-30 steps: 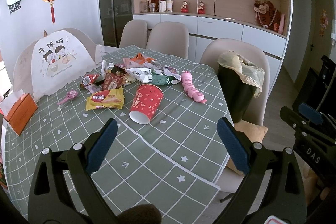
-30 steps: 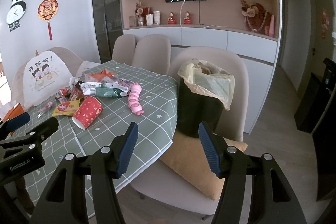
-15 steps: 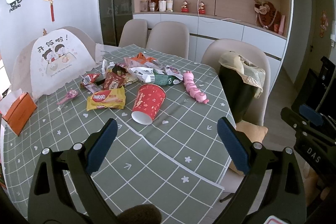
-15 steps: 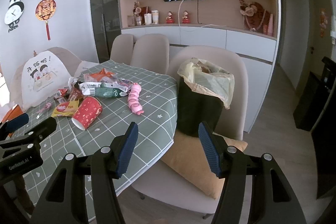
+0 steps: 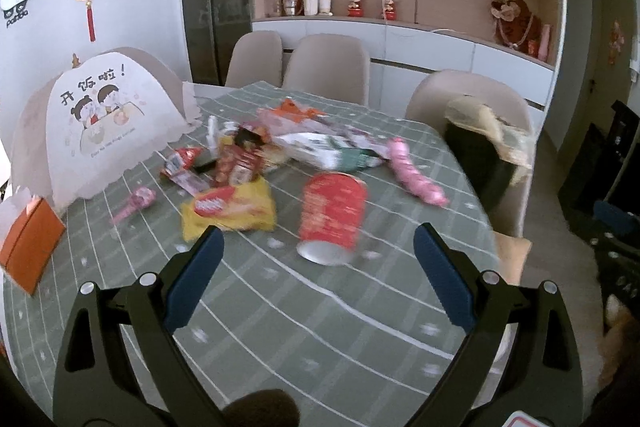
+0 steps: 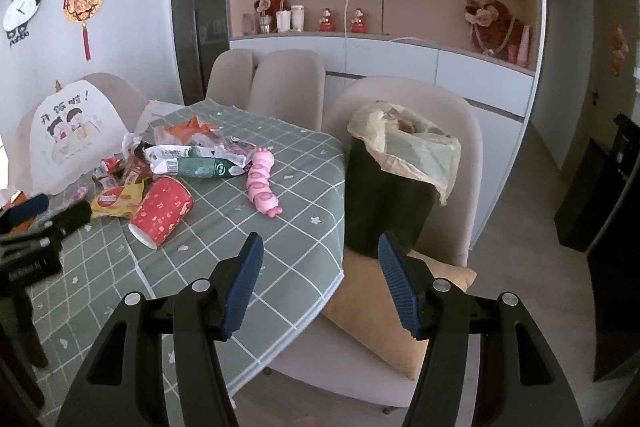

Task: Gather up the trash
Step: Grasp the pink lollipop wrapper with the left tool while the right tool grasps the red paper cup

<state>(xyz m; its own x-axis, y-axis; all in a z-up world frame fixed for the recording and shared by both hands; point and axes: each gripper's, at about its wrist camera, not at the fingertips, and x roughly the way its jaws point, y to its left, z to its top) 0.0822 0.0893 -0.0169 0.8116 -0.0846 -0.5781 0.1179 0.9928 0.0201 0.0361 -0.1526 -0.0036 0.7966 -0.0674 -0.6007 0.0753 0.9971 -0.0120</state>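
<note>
The left gripper [image 5: 316,259] hung with its fingers spread wide and empty, the red paper cup [image 5: 332,217] lying on its side at frame center, just above the gap. The right gripper [image 6: 320,281] was likewise wide and empty; the lined trash bin [image 6: 394,183] stood right of center on a chair [image 6: 460,131], beside the table [image 6: 304,259].
</note>
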